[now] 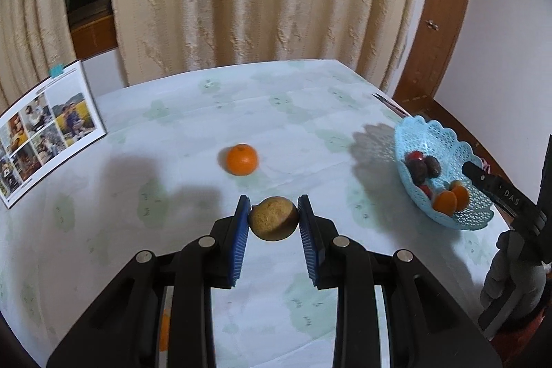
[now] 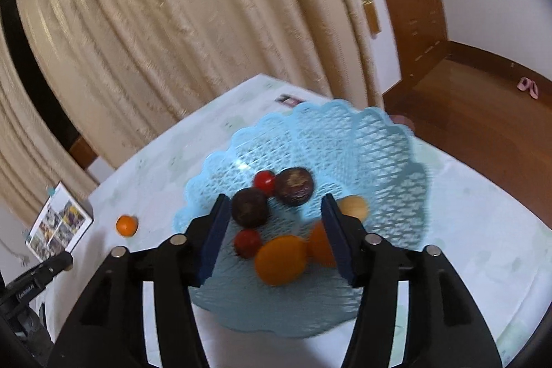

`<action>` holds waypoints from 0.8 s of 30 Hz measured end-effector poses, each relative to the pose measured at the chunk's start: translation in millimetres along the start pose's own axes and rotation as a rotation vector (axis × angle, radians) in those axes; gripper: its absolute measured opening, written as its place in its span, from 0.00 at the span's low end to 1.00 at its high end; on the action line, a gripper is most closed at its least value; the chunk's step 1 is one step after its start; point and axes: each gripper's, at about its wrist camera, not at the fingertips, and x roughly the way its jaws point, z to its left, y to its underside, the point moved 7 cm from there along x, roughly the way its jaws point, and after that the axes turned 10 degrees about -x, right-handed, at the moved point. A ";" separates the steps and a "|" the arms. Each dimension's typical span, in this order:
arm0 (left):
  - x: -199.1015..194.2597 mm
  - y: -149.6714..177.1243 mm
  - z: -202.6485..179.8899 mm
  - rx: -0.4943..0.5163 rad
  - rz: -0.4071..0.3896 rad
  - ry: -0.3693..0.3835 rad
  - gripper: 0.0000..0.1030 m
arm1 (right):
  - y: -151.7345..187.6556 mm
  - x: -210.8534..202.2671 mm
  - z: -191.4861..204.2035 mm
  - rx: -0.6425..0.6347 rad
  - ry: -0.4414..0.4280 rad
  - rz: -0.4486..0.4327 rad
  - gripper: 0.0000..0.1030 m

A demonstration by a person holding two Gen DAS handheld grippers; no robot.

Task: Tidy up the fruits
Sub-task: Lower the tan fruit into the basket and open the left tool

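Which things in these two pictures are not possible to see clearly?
- Left wrist view: an orange thing at the bottom, mostly hidden behind the left gripper.
- Right wrist view: fruits in the blue basket are motion-blurred; the right finger partly covers two.
- Both views: photo booklet print too small.

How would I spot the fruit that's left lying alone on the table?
Start at the pale green-patterned tablecloth; the light blue lattice plastic basket stands at its right. The round orange tangerine lies mid-table, apart from it. Unlike the brownish round fruit nearby, nothing grips it.
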 end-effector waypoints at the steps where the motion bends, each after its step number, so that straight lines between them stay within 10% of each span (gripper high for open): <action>1: 1.1 0.6 -5.8 0.011 0.003 0.005 0.28 | -0.1 -1.9 -2.7 0.005 0.011 -0.010 0.57; 12: 17.1 5.6 -79.7 0.115 0.029 0.083 0.28 | 3.5 -29.9 -43.3 0.012 0.184 -0.138 0.64; 24: 48.0 7.5 -156.6 0.222 0.056 0.167 0.28 | 11.5 -27.1 -55.4 0.031 0.187 -0.157 0.64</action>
